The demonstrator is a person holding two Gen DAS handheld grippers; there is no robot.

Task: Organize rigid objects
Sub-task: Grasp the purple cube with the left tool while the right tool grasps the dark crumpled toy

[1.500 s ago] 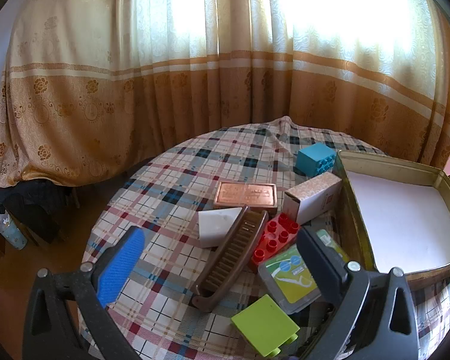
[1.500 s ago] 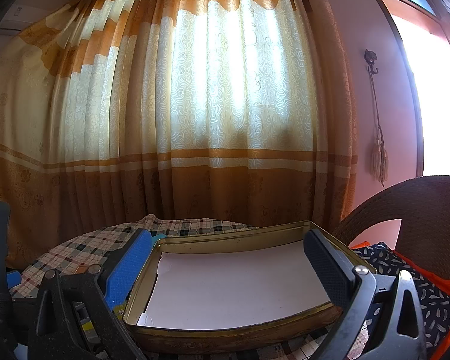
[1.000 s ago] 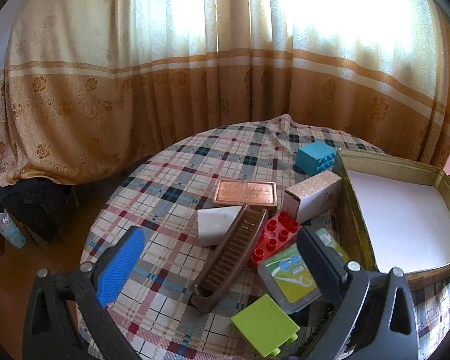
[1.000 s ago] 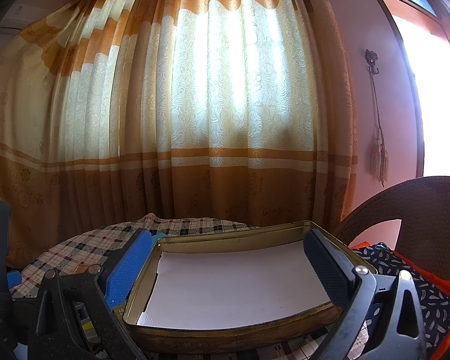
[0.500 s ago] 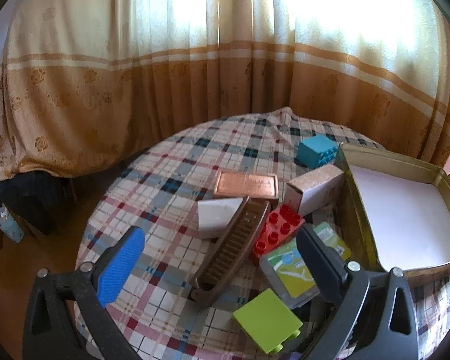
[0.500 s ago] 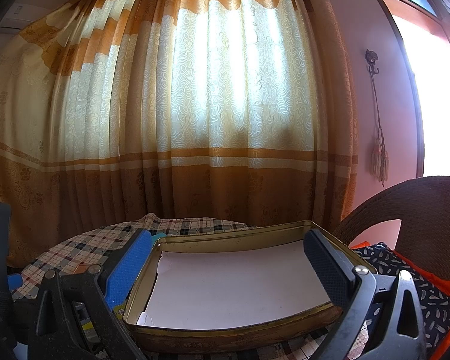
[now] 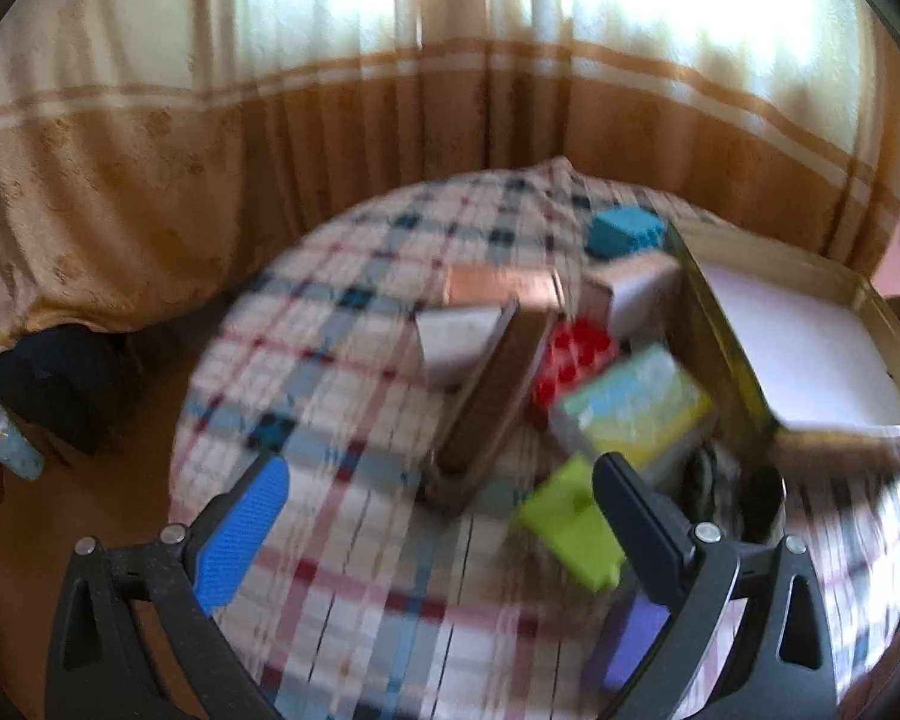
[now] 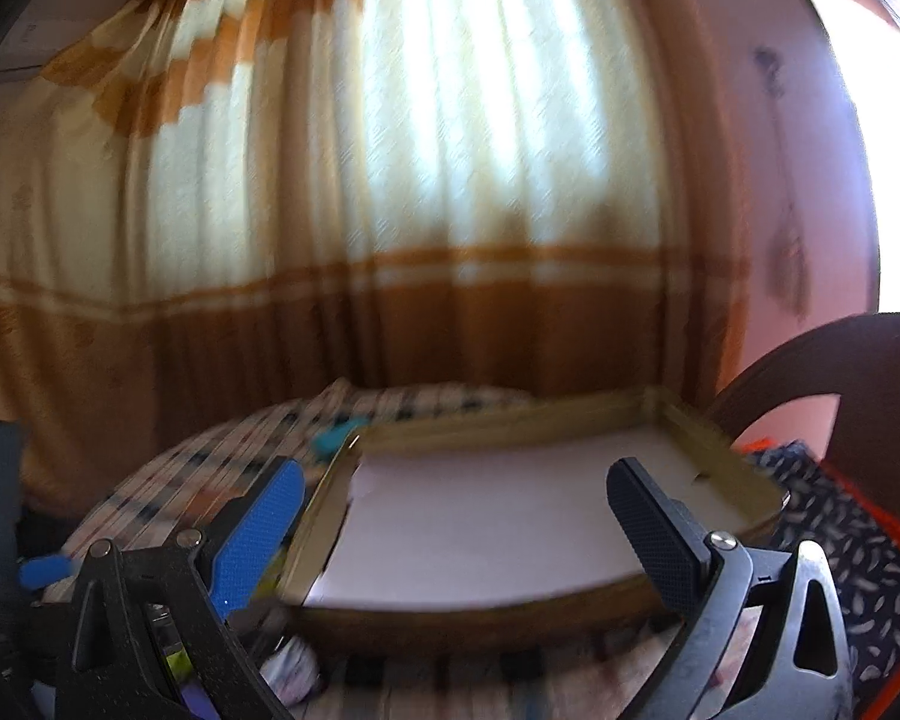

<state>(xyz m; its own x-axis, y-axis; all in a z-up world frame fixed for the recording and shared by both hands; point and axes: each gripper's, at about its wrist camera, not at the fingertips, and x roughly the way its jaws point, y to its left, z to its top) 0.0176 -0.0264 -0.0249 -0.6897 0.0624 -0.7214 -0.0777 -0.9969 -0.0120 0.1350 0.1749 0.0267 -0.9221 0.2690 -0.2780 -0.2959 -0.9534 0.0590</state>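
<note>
Both views are motion-blurred. My left gripper is open and empty above the plaid round table. Ahead of it lie a brown comb-like piece, a red studded brick, a lime green brick, a green and yellow tin, a white wedge, a copper plate, a cardboard box, a teal brick and a purple block. A gold tray lined with white paper stands at the right. My right gripper is open and empty over that tray.
Orange and cream curtains hang close behind the table. A dark wicker chair with patterned fabric stands at the right of the tray. Dark clutter sits on the floor at the left.
Both grippers have started moving; the views are now blurred. The left view has risen and pulled back, showing a purple block near its right finger. The tray has shifted in the right view.
</note>
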